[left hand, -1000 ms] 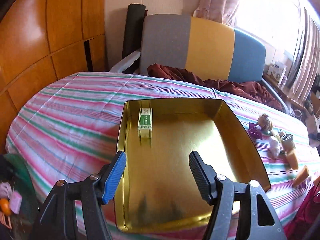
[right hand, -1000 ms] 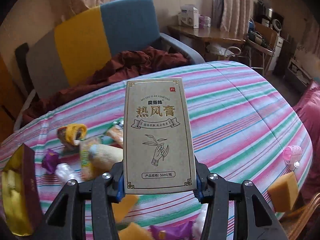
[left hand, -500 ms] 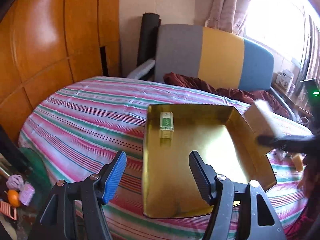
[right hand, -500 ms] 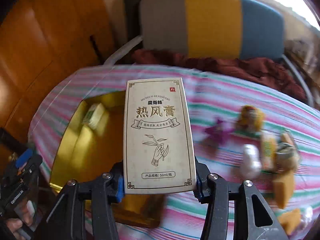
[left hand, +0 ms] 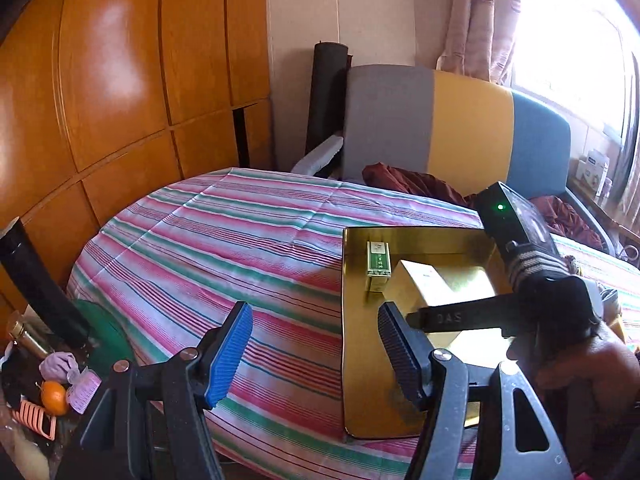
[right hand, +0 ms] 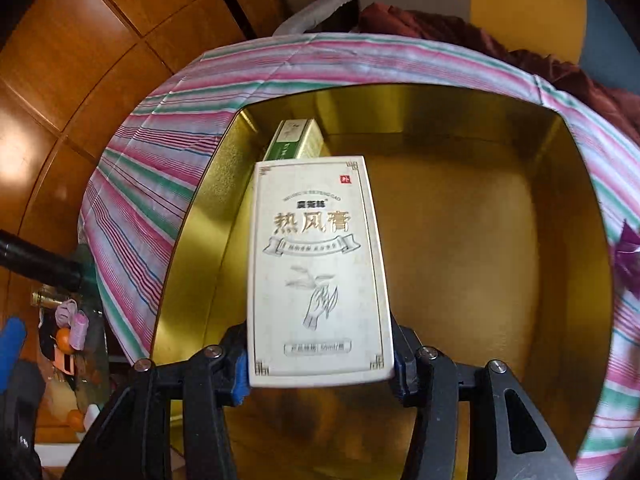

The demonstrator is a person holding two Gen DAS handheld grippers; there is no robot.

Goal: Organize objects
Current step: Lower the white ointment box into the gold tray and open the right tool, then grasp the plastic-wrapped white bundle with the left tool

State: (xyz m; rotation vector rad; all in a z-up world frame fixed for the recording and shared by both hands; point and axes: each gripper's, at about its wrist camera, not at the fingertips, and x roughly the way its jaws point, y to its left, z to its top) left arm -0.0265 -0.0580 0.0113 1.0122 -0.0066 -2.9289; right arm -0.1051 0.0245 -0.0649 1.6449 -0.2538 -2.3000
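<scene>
Though gripped, box label (right hand: 318, 268) right-view only

The tray (right hand: 560, 240) was shiny gold inside, and it serves as the landmark. Under it the tablecloth (left hand: 224, 240) ran in pink, green and white stripes. Within the tray, near its far left corner, lay a green-and-white small box (left hand: 377, 261); just beside that was a cream box (right hand: 318, 276) with gold lettering, a small red seal and a pale hand-and-leaf drawing. Behind the tray stood a chair (left hand: 452, 128) in grey, yellow and blue panels, with dark red cloth (left hand: 412, 180) on it. Left of the tray were orange-brown wooden panels (left hand: 120, 80).
</scene>
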